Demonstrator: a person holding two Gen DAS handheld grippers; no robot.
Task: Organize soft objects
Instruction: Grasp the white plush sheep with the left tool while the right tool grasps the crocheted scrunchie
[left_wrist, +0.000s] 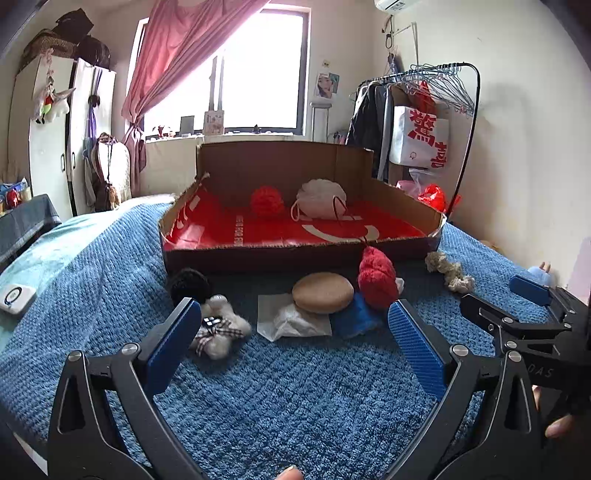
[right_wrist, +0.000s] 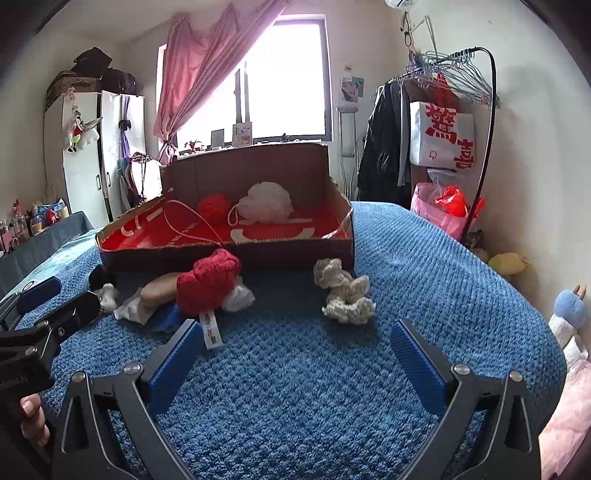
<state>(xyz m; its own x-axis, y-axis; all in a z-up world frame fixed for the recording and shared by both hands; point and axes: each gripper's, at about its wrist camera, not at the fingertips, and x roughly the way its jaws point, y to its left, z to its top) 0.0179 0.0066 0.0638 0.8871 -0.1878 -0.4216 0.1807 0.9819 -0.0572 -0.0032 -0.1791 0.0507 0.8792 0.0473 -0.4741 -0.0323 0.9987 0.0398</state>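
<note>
A cardboard box (left_wrist: 295, 254) (right_wrist: 229, 254) with a red lining sits on the blue blanket and holds a red pom-pom (left_wrist: 266, 201) (right_wrist: 213, 207) and a white bath puff (left_wrist: 320, 198) (right_wrist: 266, 203). In front of it lie a tan sponge (left_wrist: 322, 292), a red knitted piece (left_wrist: 377, 277) (right_wrist: 208, 281), a white cloth (left_wrist: 295, 322), a blue cloth (left_wrist: 354, 317), a white plush toy (left_wrist: 218, 328), a black fuzzy ball (left_wrist: 189, 284) and a cream knitted scrunchie (left_wrist: 448, 271) (right_wrist: 345, 291). My left gripper (left_wrist: 293, 319) hangs open, short of the pile. My right gripper (right_wrist: 297, 338) is open too, below the scrunchie.
The blue blanket (left_wrist: 288, 387) (right_wrist: 424, 266) covers the bed. A clothes rack (left_wrist: 439, 110) with hangers and a white bag stands at the right wall, wardrobes (left_wrist: 55, 136) at the left. A white device (left_wrist: 14, 297) lies on the bed's left edge. A blue plush (right_wrist: 569, 306) rests at the right.
</note>
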